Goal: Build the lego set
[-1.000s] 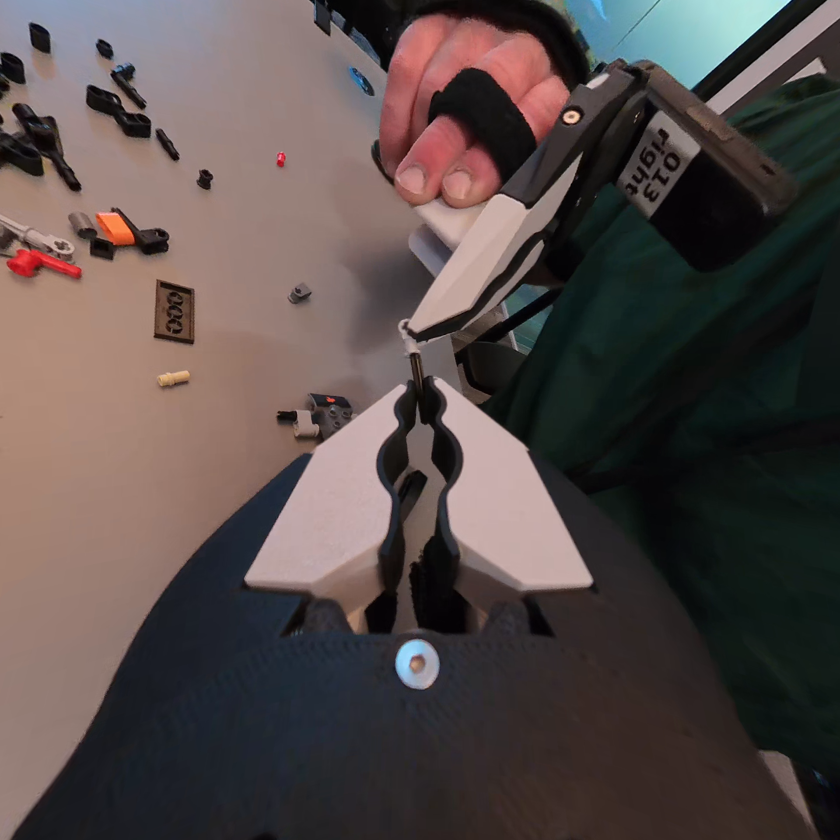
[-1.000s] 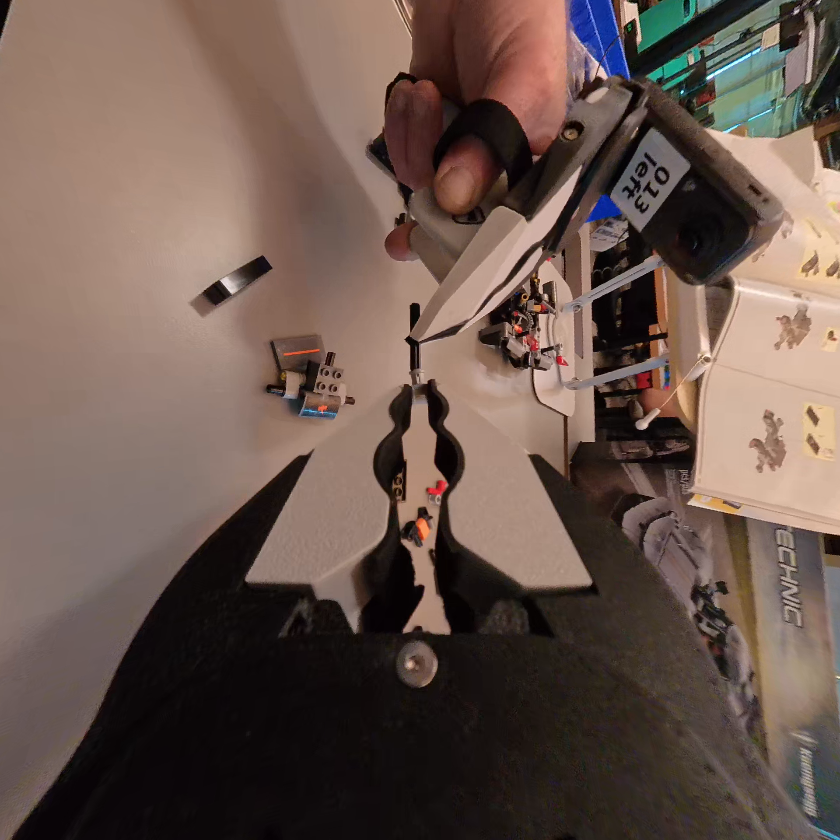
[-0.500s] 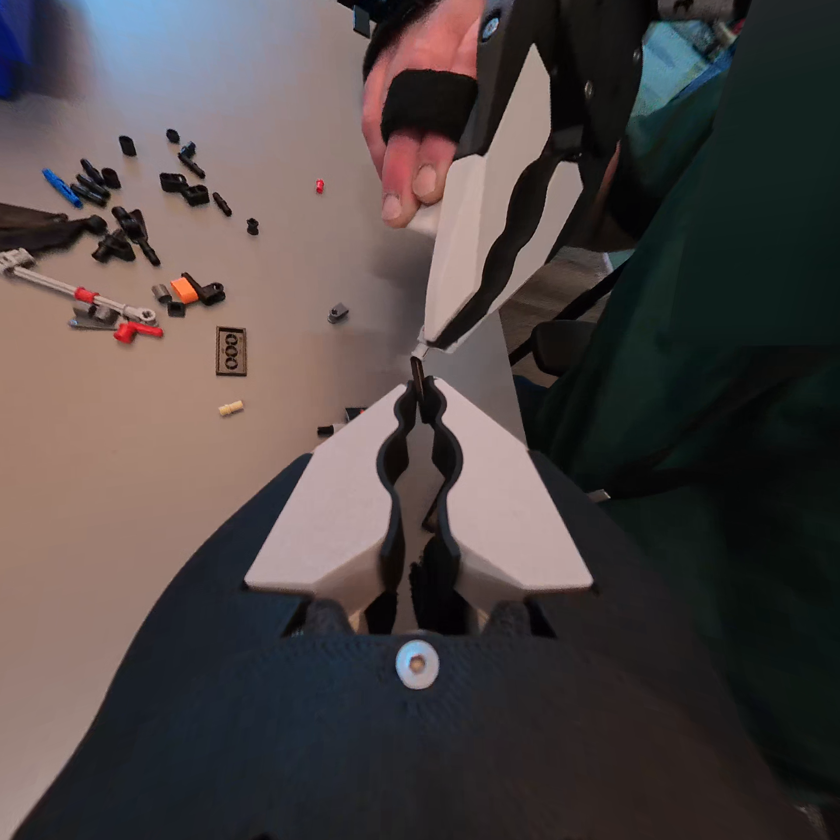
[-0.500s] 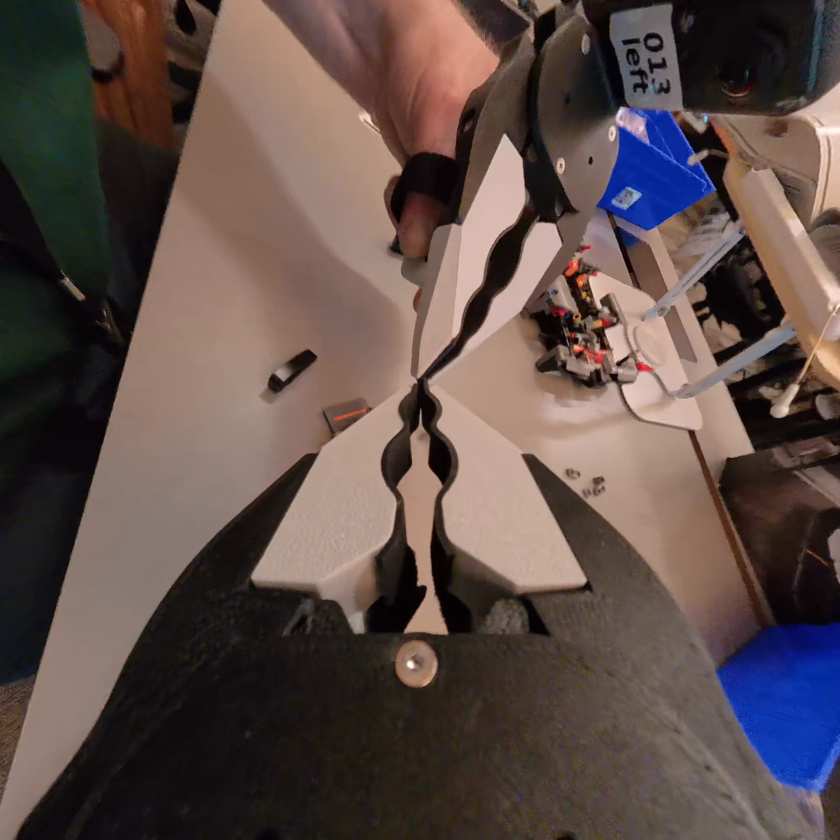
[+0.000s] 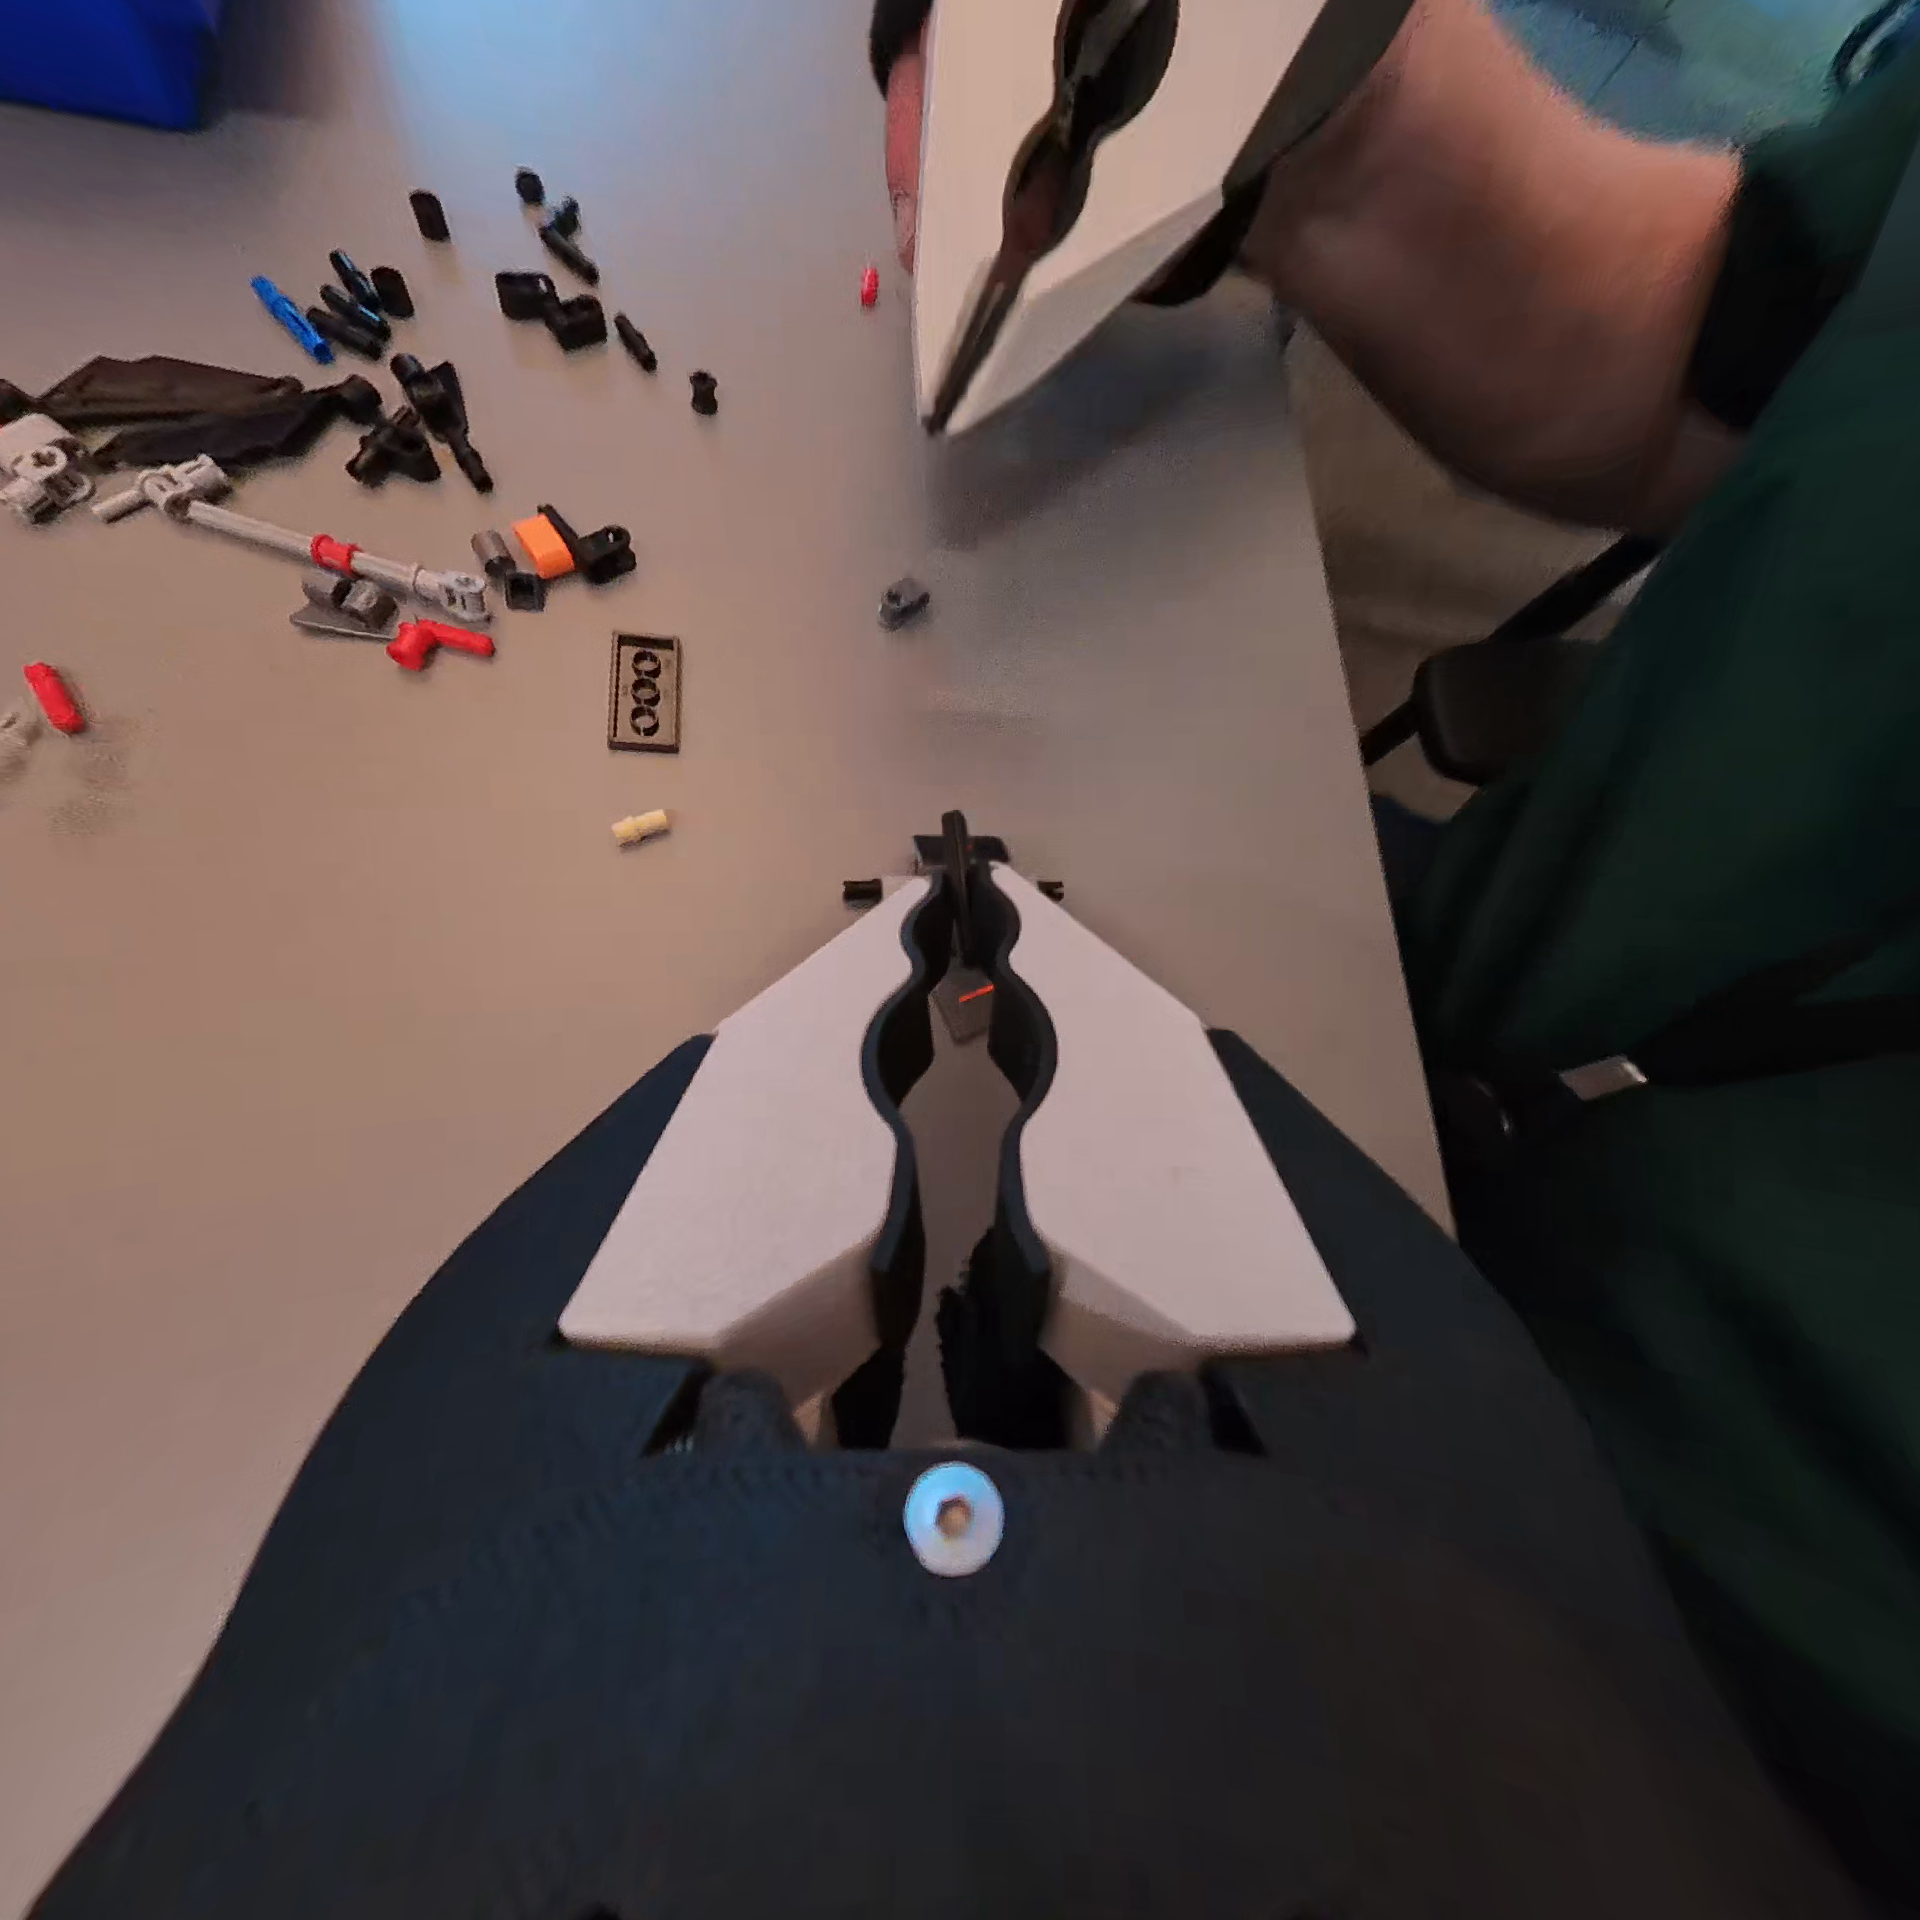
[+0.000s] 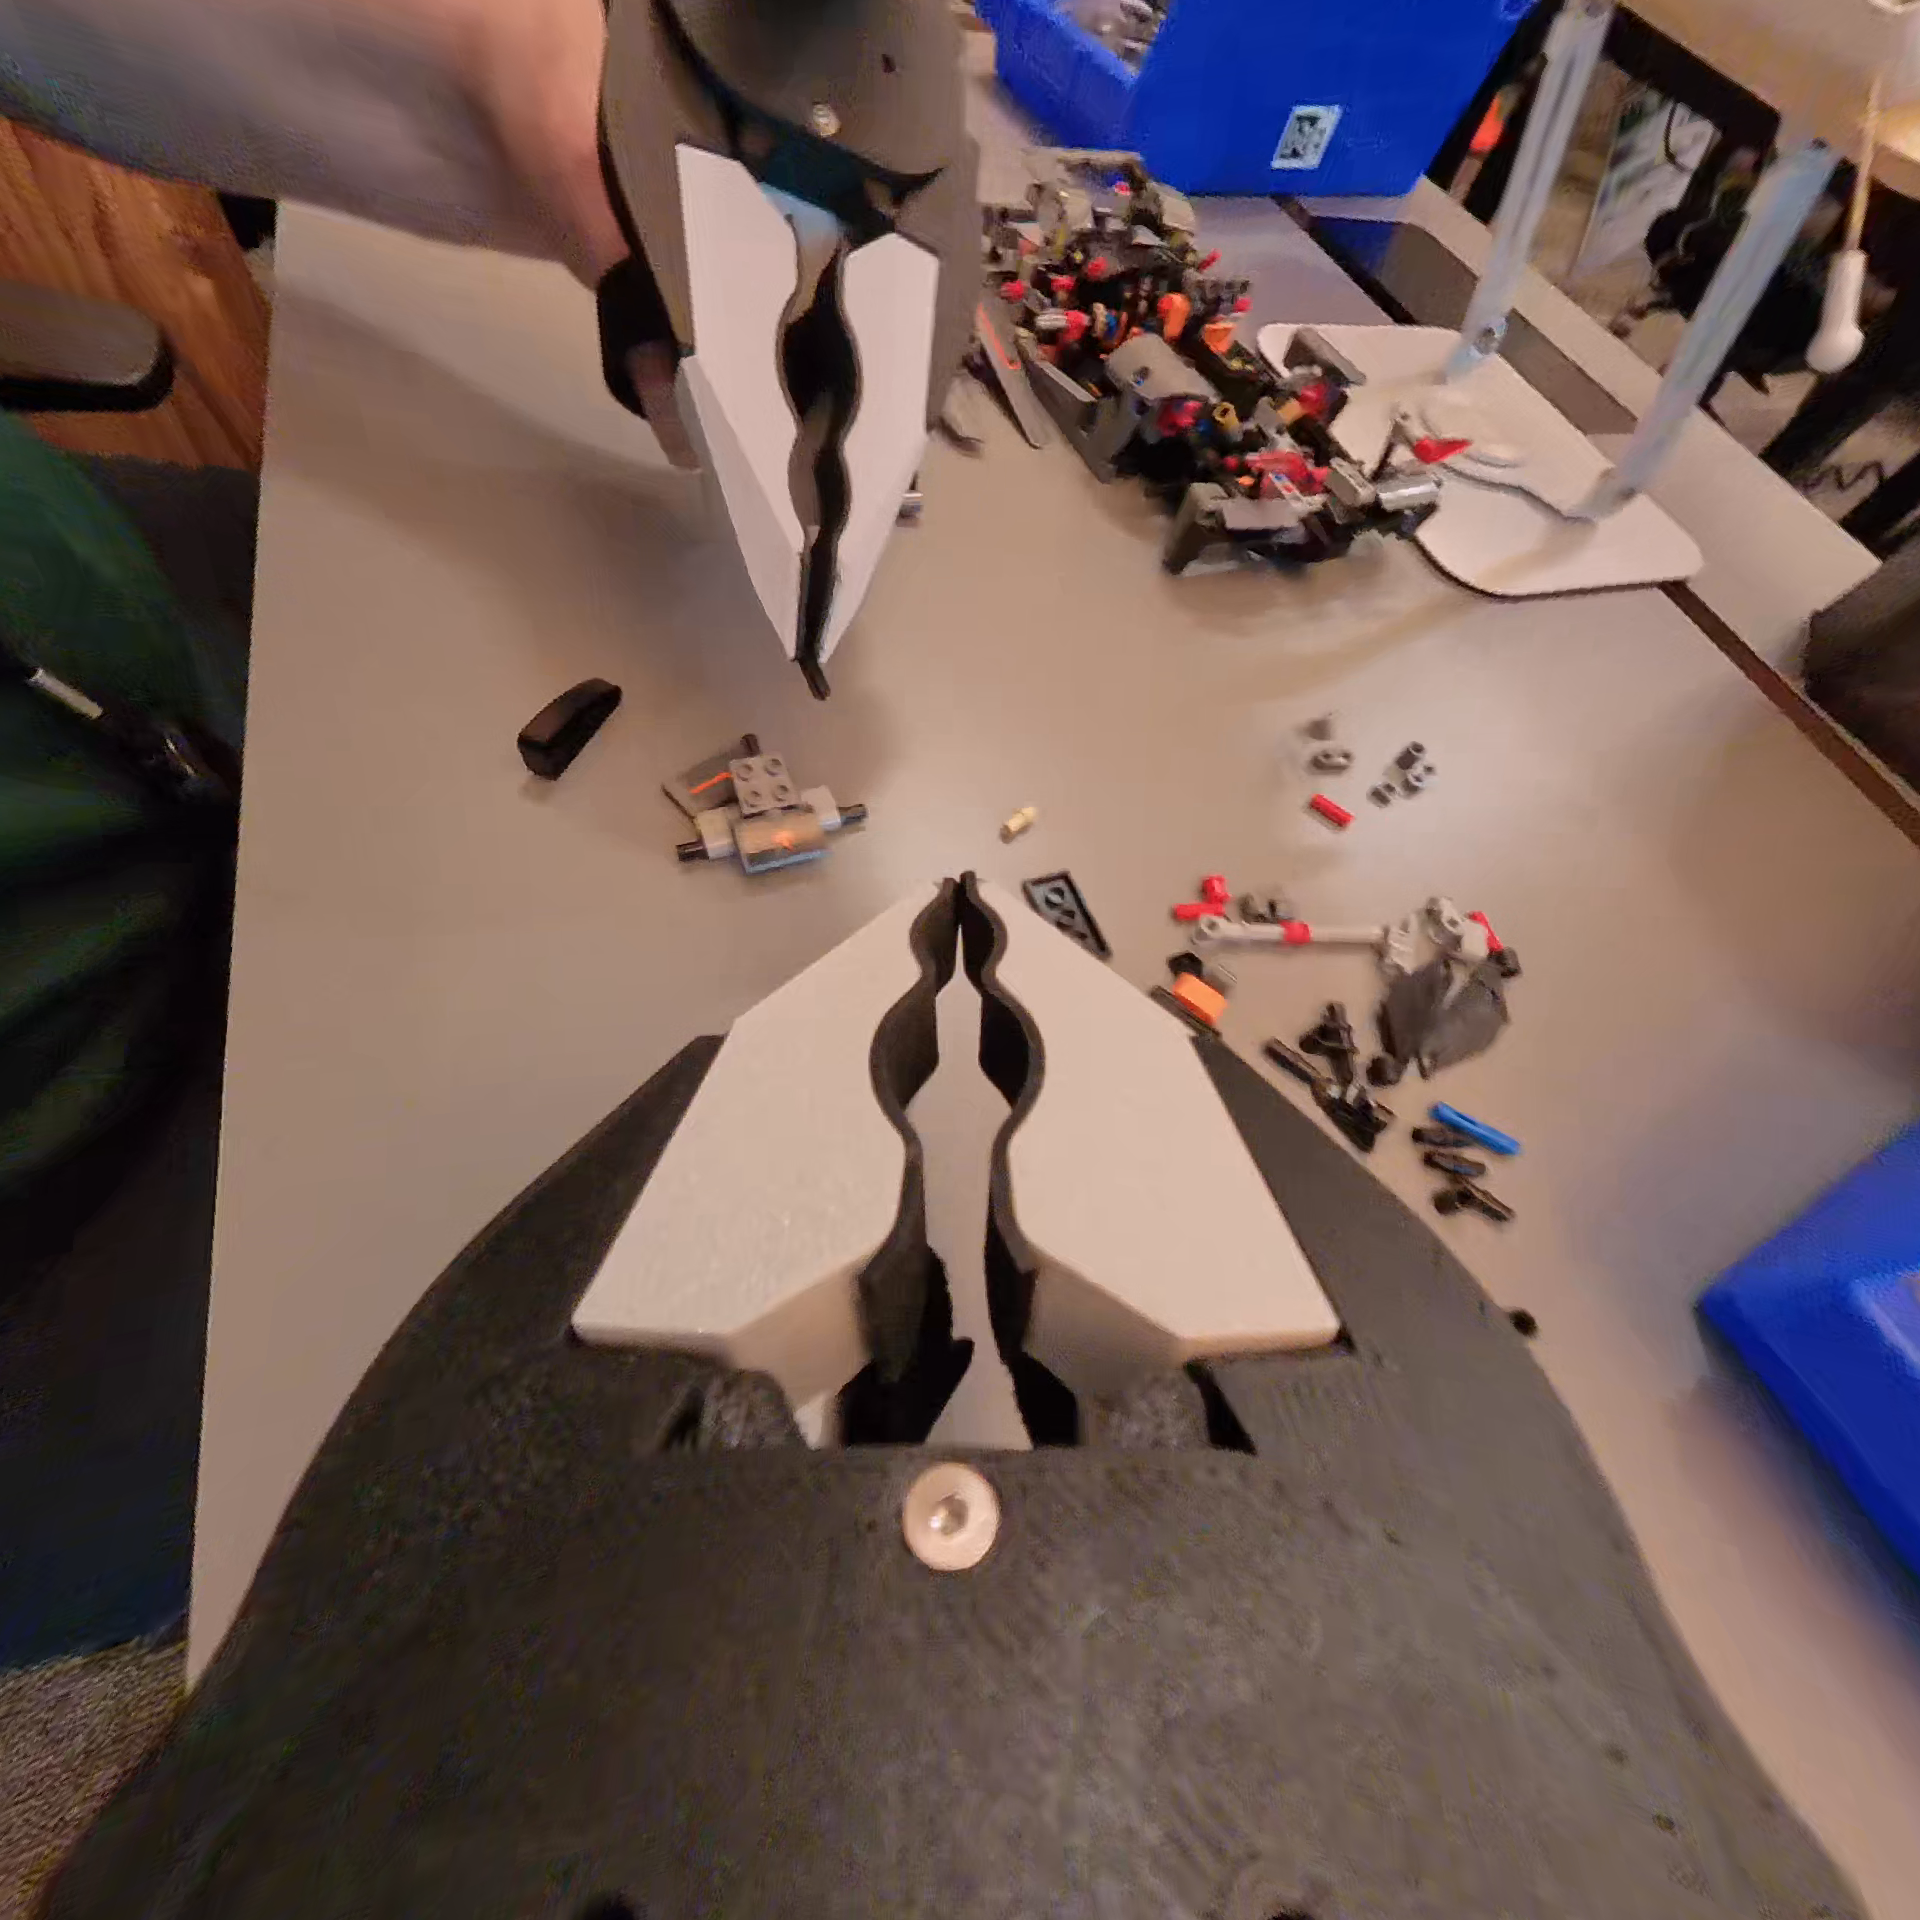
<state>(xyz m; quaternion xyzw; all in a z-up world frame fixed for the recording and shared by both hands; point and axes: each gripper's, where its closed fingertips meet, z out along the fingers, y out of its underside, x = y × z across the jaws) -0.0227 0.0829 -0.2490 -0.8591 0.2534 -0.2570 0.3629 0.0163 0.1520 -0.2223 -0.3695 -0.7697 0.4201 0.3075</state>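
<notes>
Right gripper (image 6: pixel 958 883) pinched together on nothing above bare table (image 6: pixel 436 935), left gripper (image 5: pixel 956 883) clamped on a thin black axle (image 5: pixel 954 847) near the table edge, small grey sub-assembly (image 6: pixel 764 810) just beyond, half-built lego model (image 6: pixel 1195 395) far back.

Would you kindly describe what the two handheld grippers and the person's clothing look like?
Both the left gripper and the right gripper have a textured black body with a silver screw, and two pale grey wedge-shaped fingers lined with wavy black pads. The person wears a dark green garment and a black finger strap.
</notes>
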